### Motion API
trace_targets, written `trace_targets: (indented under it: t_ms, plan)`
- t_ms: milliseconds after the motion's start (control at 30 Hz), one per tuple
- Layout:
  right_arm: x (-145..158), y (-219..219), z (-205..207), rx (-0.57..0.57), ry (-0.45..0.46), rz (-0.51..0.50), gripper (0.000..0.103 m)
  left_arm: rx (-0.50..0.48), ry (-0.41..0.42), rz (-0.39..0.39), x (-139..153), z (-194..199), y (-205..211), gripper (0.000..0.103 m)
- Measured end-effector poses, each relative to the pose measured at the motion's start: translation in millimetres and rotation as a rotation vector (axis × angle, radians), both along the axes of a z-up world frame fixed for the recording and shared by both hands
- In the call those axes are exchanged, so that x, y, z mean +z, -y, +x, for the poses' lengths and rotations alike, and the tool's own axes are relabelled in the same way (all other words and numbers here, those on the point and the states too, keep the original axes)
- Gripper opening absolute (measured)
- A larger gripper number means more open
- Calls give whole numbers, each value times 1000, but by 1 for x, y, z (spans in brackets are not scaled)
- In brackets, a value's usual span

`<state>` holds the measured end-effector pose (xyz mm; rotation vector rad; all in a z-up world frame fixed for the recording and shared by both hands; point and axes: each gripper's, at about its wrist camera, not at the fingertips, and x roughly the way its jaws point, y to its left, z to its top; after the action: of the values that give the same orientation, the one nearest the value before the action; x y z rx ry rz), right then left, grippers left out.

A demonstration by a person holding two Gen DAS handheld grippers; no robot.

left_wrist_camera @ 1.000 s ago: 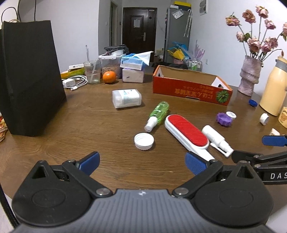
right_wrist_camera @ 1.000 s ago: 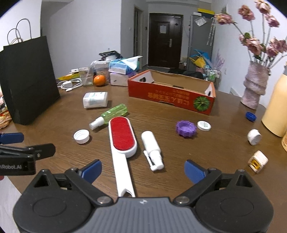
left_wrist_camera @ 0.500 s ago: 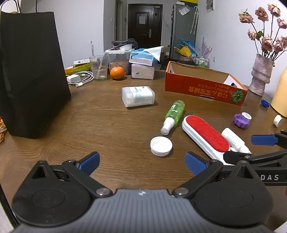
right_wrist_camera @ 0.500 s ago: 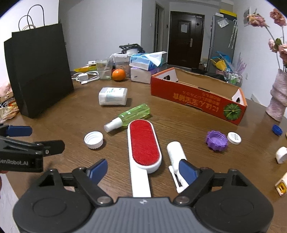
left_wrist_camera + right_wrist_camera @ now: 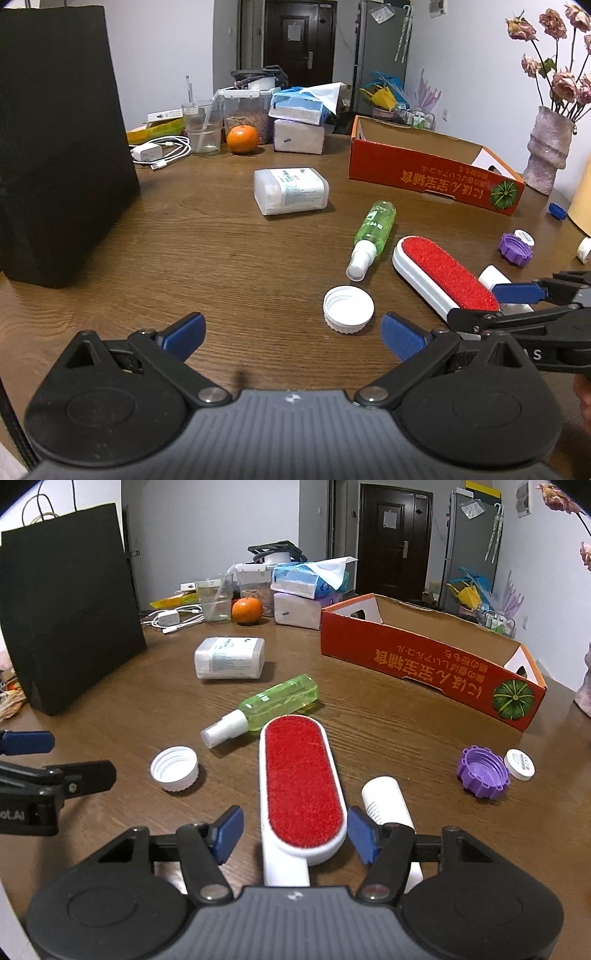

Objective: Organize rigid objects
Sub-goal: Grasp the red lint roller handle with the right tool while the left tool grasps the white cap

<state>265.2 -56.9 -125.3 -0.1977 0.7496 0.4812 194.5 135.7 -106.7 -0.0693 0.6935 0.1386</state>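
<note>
Two tools, right tool [image 5: 293,832] closing round lint brush [image 5: 303,775]

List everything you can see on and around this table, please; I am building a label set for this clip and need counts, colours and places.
lint brush: 1, white with red pad, between the right gripper's jaws
spray bottle: 1, green, lying beyond the brush
white bottle: 1, lying right of the brush
open cap: 1, white, left of the brush
purple cap: 1, right side
small lid: 1, white, beside the purple cap
wipes pack: 1, white, mid table
cardboard box: 1, red-orange, open, far right
paper bag: 1, black, left
orange: 1, far side
vase: 1, grey-pink, with flowers
table: 1, brown wood
left gripper: open, empty
right gripper: closing around the brush
</note>
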Motion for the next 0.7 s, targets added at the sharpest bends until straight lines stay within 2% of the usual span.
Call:
trace_targets:
  t_ms: [167,267,367,700]
  plan:
    - [-9,-7,10,0,-4,-28,61,-23,-9,-13,-5,8,-1,103]
    - [-14,-9,18,-4,-16,-26,57,-33,-14,-26,-7,11,-2,103]
    - [-17,-7,21,-5,-29,5,56,-36,-19,-27,-9,14,-3,103]
    - [-17,-7,19,4,-15,17,55,-34,-35,-42,-16,24,-3,103]
